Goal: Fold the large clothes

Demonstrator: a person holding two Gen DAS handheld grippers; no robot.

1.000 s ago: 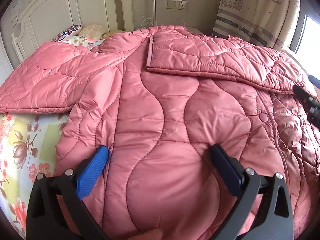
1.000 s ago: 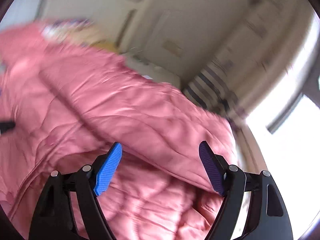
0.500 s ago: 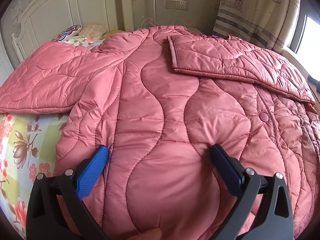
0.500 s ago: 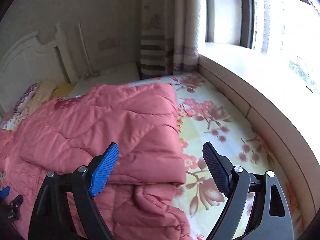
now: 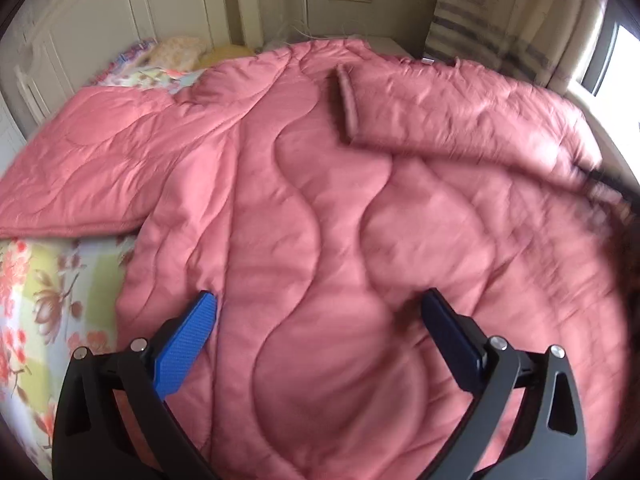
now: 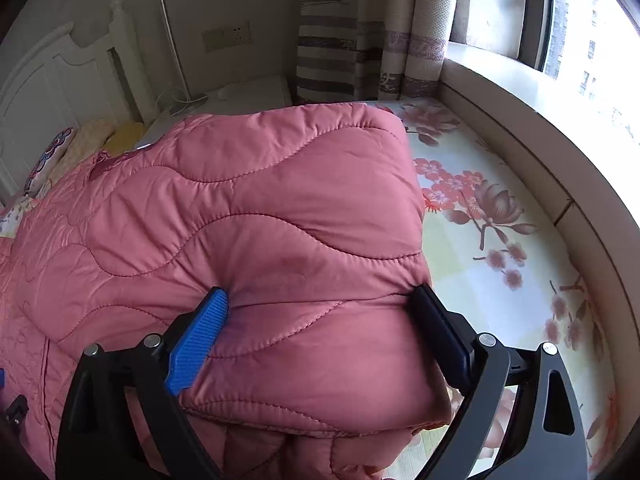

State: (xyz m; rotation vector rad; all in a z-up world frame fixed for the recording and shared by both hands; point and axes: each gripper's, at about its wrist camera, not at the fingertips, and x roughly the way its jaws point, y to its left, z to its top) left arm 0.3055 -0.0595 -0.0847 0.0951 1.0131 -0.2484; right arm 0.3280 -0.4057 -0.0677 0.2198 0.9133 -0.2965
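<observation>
Since the earlier frame the right gripper (image 6: 320, 328) has swung from the blurred room view down onto the folded-over sleeve (image 6: 280, 220), and its jaws are opening with the padded fold bulging between them, not clearly pinched. The left gripper (image 5: 320, 328) hovers with jaws wide apart over the coat's back panel, gripping nothing.

The pink quilted coat (image 5: 320, 220) lies spread on the bed (image 5: 36, 280). One sleeve is folded inward, its cuff (image 5: 346, 108) at twelve o'clock; the other sleeve (image 5: 92, 168) is still spread at ten o'clock, so I judge the folding under halfway.

Only the left view shows that unfolded sleeve; only the right view shows the bare floral sheet (image 6: 500, 240) at three o'clock.
</observation>
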